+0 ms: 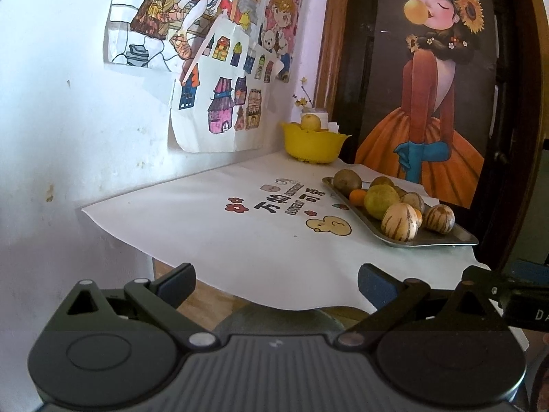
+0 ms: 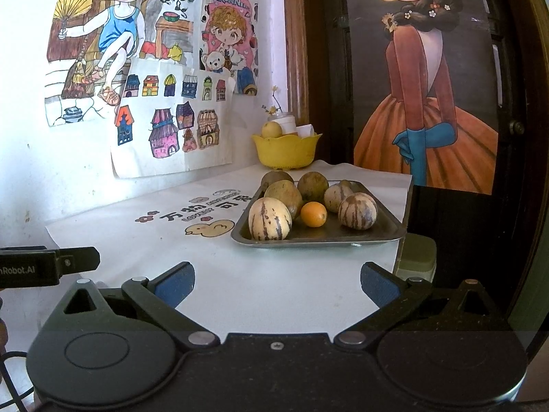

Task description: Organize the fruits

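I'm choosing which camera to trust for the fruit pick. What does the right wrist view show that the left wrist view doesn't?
Only the right wrist view shows the small orange fruit in full, at the front of the tray, and the laughing boy with a fan in the wall drawing. Only the left wrist view shows the table's left front edge and the floor below. Both show the yellow bowl holding one yellow fruit, the striped fruits, and open, empty grippers.

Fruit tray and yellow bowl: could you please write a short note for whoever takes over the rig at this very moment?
Left tool: open, empty, held back at the table's near edge.
Right tool: open, empty, facing the tray.
Grey metal tray: holds striped cream melons, brownish-green round fruits and a small orange citrus.
Yellow scalloped plastic bowl, at the back by the wall: one yellow fruit inside.
Done: apparently that one fruit.
Left: likely the tray's fruits.
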`<state>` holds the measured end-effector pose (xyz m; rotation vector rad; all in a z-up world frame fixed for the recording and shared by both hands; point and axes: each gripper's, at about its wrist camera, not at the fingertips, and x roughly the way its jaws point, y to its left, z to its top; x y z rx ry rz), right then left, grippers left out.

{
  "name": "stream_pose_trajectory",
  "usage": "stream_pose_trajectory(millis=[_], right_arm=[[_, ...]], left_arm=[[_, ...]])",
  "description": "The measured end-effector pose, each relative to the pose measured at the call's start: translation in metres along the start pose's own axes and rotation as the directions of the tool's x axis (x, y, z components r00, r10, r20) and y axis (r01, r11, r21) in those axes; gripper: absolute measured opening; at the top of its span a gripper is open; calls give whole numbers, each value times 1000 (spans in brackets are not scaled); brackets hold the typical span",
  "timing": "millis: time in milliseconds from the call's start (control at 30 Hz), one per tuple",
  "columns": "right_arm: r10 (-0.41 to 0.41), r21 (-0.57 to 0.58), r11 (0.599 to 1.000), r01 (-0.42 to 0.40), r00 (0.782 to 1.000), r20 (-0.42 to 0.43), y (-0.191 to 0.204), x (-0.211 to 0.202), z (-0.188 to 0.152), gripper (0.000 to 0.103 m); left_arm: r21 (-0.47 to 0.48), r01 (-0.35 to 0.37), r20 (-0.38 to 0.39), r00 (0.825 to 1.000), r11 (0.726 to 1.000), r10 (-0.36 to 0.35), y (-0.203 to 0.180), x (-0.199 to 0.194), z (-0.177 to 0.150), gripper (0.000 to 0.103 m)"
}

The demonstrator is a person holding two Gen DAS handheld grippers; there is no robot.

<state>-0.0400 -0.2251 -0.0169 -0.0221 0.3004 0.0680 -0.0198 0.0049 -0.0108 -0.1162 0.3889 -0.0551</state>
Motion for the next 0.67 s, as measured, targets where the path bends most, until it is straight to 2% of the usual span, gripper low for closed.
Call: stream_pose_trajectory(millis=[667], right_arm=[[1, -2, 1000, -1, 1000, -4, 3, 0, -1, 102]], left_arm=[[9, -2, -5, 1000, 1000, 2, 0, 1, 1, 103]])
